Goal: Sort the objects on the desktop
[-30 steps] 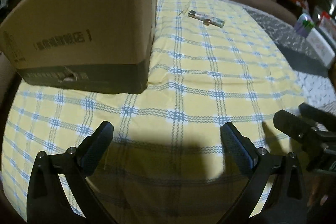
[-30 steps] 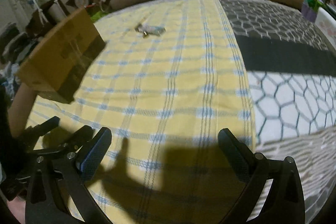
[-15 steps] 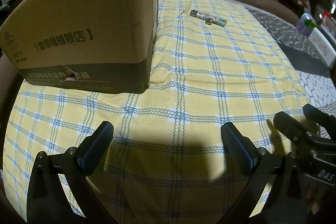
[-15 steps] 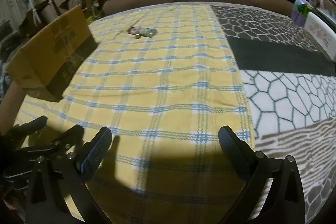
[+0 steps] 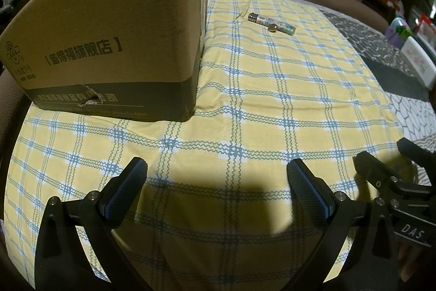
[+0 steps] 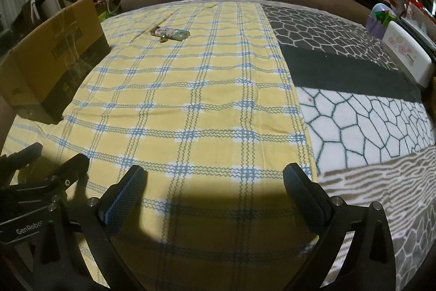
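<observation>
Lighter (image 5: 271,24) lies far ahead of both grippers (jaws spread, empty).

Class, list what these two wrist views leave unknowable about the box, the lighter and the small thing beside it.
- Box contents: both views show only its outer walls; its top is cut off in the left view.
- Lighter print: too small in both views.
- Small brass-coloured object against the lighter: too small to identify.

left black plastic two-finger gripper (image 5: 216,188): blue textured pads, silver screws, "GenRobo" lettering | right black plastic two-finger gripper (image 6: 212,194): same build, "DAS" lettering
</observation>
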A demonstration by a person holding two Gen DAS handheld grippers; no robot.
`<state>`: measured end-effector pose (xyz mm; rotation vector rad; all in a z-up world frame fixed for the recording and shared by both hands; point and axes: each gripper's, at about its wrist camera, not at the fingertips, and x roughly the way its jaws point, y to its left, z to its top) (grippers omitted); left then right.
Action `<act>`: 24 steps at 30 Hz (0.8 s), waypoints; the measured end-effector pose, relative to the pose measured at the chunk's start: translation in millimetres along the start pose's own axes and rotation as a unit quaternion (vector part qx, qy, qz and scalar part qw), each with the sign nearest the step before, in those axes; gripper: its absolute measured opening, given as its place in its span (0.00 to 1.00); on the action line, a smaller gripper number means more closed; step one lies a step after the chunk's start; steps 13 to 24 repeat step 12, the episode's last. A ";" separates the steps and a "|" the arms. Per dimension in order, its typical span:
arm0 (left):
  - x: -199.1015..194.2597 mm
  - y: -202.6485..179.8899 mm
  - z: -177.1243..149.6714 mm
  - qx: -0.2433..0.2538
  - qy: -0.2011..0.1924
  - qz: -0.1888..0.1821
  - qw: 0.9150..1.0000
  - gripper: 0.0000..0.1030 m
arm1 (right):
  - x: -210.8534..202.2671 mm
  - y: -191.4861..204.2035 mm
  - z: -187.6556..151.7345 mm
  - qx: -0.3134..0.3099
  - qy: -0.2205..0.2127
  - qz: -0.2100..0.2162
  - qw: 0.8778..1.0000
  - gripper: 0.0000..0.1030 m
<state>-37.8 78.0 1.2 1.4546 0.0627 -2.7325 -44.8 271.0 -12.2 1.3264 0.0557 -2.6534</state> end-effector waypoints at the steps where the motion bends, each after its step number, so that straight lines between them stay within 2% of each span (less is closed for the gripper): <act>1: 0.0 -0.2 0.1 0.000 0.000 0.000 1.000 1.00 | 0.0 0.0 0.0 0.000 0.000 0.000 1.000 1.00; 24: -1.9 2.2 -0.6 -0.001 -0.001 0.001 1.000 1.00 | 0.3 -0.4 -0.1 -0.001 0.001 -0.001 1.000 1.00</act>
